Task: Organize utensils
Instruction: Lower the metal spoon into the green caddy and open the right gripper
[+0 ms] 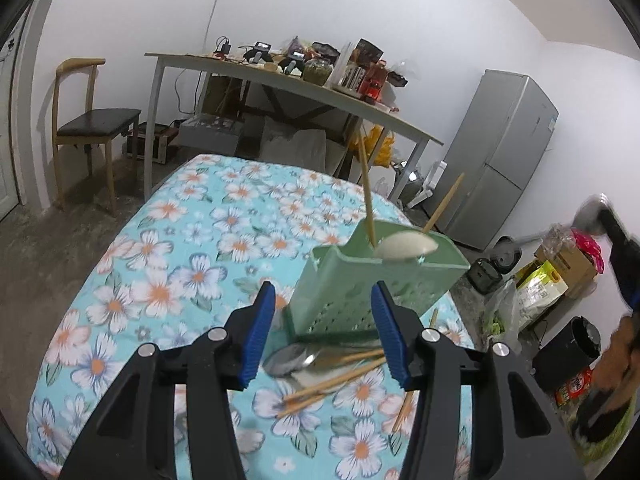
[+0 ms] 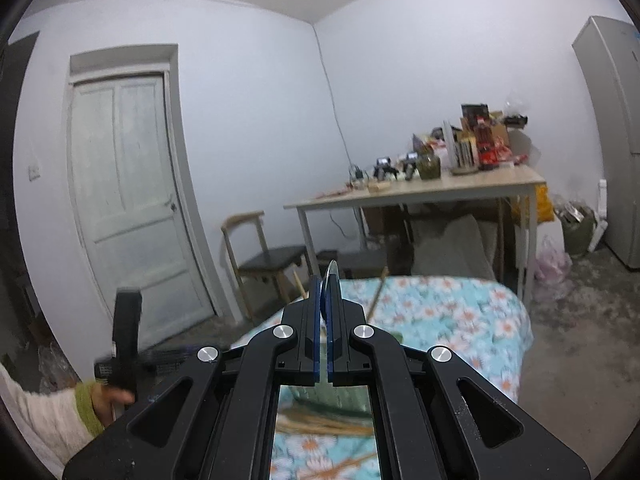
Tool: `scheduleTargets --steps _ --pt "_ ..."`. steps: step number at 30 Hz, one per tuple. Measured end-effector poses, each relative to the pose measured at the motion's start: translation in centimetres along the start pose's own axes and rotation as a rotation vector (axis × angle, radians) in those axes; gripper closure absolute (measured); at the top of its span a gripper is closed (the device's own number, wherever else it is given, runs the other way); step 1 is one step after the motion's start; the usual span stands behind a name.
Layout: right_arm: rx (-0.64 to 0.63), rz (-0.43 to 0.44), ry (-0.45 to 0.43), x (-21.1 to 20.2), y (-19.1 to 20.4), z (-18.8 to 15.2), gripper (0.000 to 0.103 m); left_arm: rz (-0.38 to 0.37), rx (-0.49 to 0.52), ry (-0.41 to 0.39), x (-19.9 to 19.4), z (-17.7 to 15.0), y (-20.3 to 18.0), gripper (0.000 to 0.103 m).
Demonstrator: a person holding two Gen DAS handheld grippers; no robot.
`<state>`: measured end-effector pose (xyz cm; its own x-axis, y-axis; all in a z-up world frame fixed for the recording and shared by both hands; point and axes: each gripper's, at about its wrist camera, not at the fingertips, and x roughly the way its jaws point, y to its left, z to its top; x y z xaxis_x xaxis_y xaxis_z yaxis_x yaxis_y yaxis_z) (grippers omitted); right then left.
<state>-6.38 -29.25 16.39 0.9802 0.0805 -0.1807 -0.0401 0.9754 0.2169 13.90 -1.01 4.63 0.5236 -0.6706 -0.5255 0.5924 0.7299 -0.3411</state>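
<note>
While pinched shut, spoon (image 2: 331, 280) aloft.

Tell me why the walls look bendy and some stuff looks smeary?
Both wrist views use fisheye lenses, so the door and fridge curve. In the left view, the right gripper is motion-smeared; in the right view, the tablecloth blurs.

home room – fridge (image 1: 502, 152), wooden chair (image 1: 86, 128), cluttered table (image 2: 420, 192)

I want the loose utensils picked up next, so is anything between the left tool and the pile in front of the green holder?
Nothing visible. The left tool hangs open just above the metal spoons and chopsticks lying before the green holder.
</note>
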Motion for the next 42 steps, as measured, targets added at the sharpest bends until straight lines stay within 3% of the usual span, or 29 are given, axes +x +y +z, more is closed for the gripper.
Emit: scheduleTargets --steps 11,19,24,27,29,31,33,42 --pt "0.037 0.039 0.014 3.3 -0.8 0.7 0.102 0.018 0.007 -0.01 0.1 -0.8 0.8 0.05" --pt "0.124 0.038 0.102 6.3 -2.7 -1.3 0.102 0.022 0.012 0.005 1.1 -0.9 1.1 0.05" --pt "0.224 0.021 0.21 9.2 -4.8 -3.3 0.102 0.023 0.008 0.016 1.8 -1.1 1.4 0.05" --pt "0.255 -0.021 0.266 10.5 -5.5 -4.4 0.096 0.028 0.009 0.023 2.0 -1.3 1.4 0.05" --pt "0.257 -0.037 0.26 10.4 -5.4 -4.5 0.086 0.033 0.006 0.025 2.1 -1.4 1.6 0.05" --pt "0.238 -0.048 0.231 9.8 -5.1 -4.1 0.063 0.036 0.0 0.026 2.0 -1.3 1.7 0.05" --pt "0.202 -0.075 0.195 9.2 -4.7 -3.5 0.051 0.041 -0.008 0.025 2.0 -1.3 2.0 0.05" --pt "0.143 -0.122 0.166 6.8 -3.6 -3.4 0.043 0.046 -0.026 0.022 1.5 -1.8 2.2 0.049"
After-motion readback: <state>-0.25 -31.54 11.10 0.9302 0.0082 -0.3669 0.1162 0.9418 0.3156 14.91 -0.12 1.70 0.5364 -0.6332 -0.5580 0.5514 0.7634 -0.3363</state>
